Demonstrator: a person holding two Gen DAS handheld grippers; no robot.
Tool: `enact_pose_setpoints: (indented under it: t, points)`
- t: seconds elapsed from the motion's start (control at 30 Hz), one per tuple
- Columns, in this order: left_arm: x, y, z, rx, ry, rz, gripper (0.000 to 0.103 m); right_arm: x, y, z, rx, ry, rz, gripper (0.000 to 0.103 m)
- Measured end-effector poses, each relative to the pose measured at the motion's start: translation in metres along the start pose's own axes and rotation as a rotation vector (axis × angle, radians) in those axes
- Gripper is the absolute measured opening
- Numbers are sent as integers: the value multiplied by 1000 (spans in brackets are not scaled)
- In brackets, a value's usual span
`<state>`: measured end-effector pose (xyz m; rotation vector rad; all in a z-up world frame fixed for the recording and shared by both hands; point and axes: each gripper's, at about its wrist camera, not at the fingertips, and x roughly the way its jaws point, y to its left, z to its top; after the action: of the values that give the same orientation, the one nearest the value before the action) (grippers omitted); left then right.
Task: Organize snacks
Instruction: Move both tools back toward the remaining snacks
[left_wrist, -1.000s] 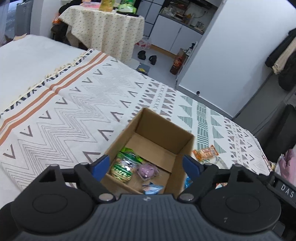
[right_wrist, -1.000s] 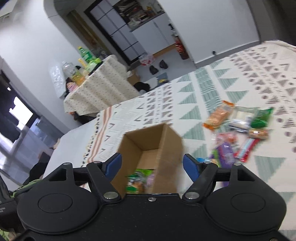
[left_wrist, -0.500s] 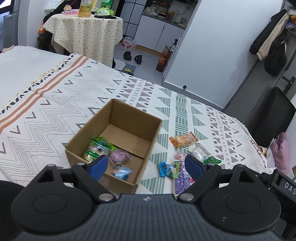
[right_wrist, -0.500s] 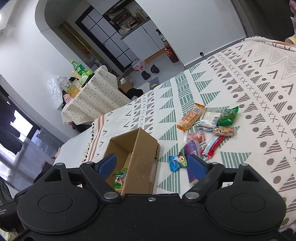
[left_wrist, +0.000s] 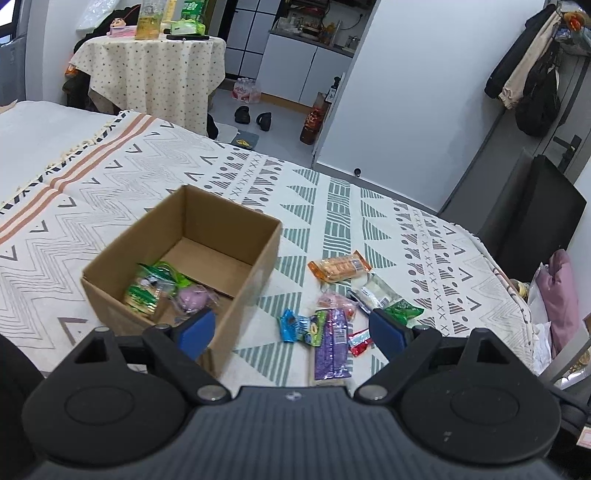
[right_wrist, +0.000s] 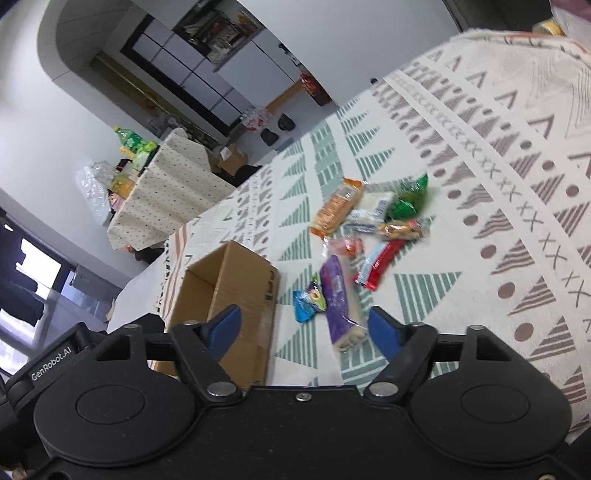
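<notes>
Both grippers pulled back from cardboard box (left_wrist: 184, 258); loose snack pile (left_wrist: 340, 306) now fully in view beside it on patterned bedspread (left_wrist: 369, 221). Left gripper (left_wrist: 291, 330) spread wide, empty. Right gripper (right_wrist: 304, 326) likewise released, hovering over purple packet (right_wrist: 338, 295). Green packet (left_wrist: 147, 288) and pink one sit inside box.

Both grippers now sit farther back from the cardboard box (left_wrist: 184, 258) than a second ago. The left gripper (left_wrist: 291, 332) no longer frames the box alone, and the right gripper (right_wrist: 306, 328) now frames the purple packet (right_wrist: 338, 295) on the blanket (right_wrist: 498, 166).
</notes>
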<state>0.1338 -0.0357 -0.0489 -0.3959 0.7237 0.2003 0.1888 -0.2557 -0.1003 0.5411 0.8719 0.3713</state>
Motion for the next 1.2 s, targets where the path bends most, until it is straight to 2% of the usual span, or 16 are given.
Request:
enact_pose_setpoints:
  t: [0.17,0.27,0.4,0.77,0.97,1.07,1.2]
  points:
    - [13,-16,-3,6,10,-8,89,6,-6,3,10,-1,13,61]
    - [20,-22,-5,18,13,-7,88,7,-14,3,66,-4,24,55]
    - [31,-22,-6,8,25,-3,87,10,-10,2,64,-15,40,54]
    - [76,-12,-4,-27,94,-19,73,51,-11,10,78,21,-26,49]
    - [107,-5,-6,-51,142,-21,65,80,-16,7,93,77,-58,40]
    - [122,-3,-9,-55,165,-29,60,89,-20,6,95,94,-75,39]
    - [142,-2,-10,-57,202,-46,59,100,-27,4,96,114,-81,39]
